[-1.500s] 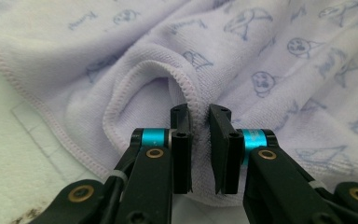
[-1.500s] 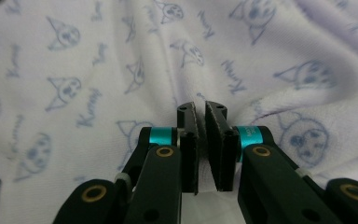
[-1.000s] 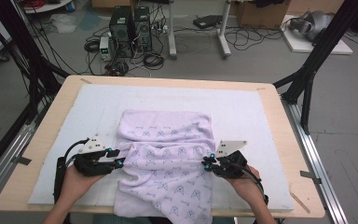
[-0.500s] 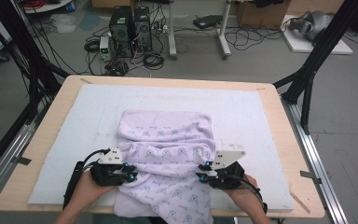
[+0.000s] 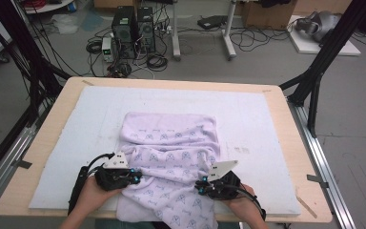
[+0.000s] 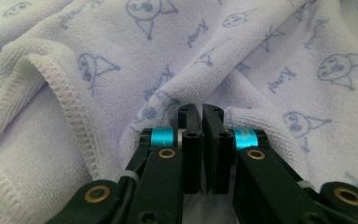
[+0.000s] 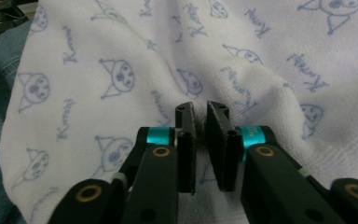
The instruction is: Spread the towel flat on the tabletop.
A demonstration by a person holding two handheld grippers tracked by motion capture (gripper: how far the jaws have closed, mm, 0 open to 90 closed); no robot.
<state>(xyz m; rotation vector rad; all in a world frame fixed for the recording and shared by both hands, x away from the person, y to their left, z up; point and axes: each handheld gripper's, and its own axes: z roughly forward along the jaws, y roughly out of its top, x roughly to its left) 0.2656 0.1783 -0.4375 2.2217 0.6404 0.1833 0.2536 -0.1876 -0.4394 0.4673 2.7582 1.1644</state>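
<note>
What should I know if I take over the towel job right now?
Left hand-held gripper: jaws just closed, pinching a fold of the pale lilac terry towel with blue cartoon prints at its left side.
Right hand-held gripper: jaws just closed, towel bunched at its tips; a sliver of gap remains.
The towel lies rumpled on the white table mat, its near end hanging off.
Done: both sides gripped. Left: probably folding.
</note>
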